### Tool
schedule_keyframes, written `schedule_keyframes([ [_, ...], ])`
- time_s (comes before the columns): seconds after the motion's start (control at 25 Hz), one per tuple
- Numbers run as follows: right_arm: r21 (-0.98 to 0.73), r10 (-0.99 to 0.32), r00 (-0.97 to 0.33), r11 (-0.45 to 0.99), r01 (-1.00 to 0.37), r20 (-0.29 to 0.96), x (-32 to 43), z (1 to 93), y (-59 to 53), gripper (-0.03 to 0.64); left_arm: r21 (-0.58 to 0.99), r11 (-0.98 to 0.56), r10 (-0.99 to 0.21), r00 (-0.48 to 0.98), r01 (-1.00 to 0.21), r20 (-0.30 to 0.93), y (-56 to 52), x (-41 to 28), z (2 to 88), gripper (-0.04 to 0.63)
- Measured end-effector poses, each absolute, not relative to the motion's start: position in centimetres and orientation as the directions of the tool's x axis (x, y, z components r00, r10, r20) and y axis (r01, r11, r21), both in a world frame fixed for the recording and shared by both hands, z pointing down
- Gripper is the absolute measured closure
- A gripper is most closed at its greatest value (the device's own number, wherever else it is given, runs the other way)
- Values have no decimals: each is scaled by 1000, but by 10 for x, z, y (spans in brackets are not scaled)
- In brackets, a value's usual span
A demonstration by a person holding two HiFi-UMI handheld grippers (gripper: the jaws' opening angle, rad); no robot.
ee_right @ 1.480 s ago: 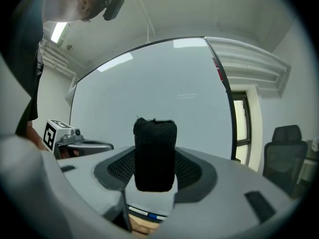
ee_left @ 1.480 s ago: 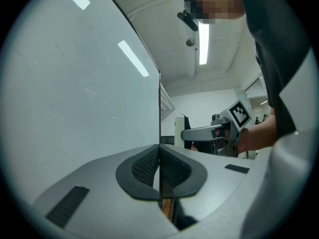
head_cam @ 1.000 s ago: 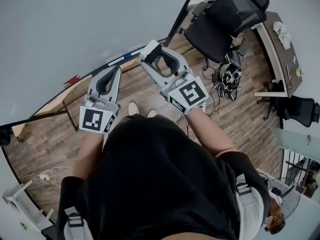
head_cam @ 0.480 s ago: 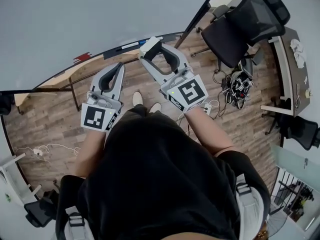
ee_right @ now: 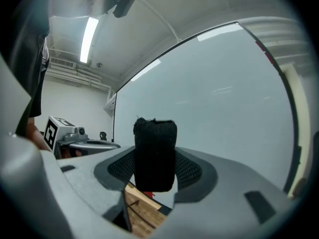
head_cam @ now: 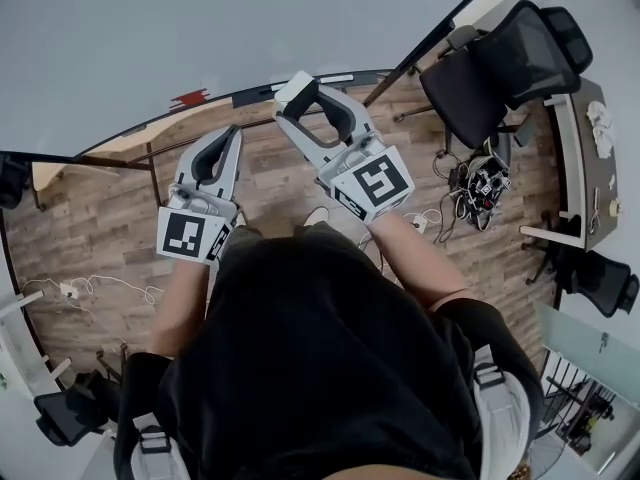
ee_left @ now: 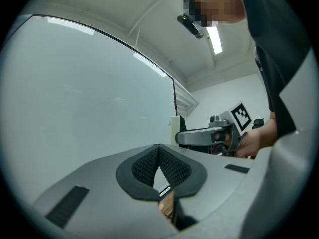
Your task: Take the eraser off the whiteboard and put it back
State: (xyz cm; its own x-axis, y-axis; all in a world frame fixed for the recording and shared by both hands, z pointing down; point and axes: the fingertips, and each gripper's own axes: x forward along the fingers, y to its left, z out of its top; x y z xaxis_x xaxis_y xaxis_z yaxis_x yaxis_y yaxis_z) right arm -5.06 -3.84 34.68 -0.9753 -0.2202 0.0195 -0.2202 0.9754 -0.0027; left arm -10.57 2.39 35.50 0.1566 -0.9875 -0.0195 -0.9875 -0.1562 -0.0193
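The block eraser with a black felt face is pinched between the two pads of the right gripper, at their very tips; it is held off the floor, in front of the large pale whiteboard; whether it touches the board cannot be told. In the right gripper view the eraser is seen standing upright, its long axis running up and down, its top rising above the pads and its dark felt side turned back toward the camera. In the head view only a pale top of it is shown, just beside the dark lower edge of the whiteboard; the felt is not seen there.

In the left gripper view the eraser is shown from the side as a pale upright block at the end of the right gripper, against the board's edge. The left gripper is seen there with its pads pressed together at the tips and nothing between them; in the head view it is held just beside the right one, both pointed toward the board.

Only the head view takes in the brown wooden plank floor, a black office chair and a tangle of cables well apart to the right.
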Motion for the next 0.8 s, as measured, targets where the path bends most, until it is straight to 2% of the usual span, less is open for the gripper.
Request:
schedule_keyframes([
  [0.6,-31,-287,-957,957,-288,43,-190,352,-13,396,-13,-189,-981,190,-982,-35,52,-261,359,600],
  [0.8,-16,-361,-931,932,-362,52,-223,359,-19,394,-10,-197,-980,198,-980,-30,54,-298,363,600],
])
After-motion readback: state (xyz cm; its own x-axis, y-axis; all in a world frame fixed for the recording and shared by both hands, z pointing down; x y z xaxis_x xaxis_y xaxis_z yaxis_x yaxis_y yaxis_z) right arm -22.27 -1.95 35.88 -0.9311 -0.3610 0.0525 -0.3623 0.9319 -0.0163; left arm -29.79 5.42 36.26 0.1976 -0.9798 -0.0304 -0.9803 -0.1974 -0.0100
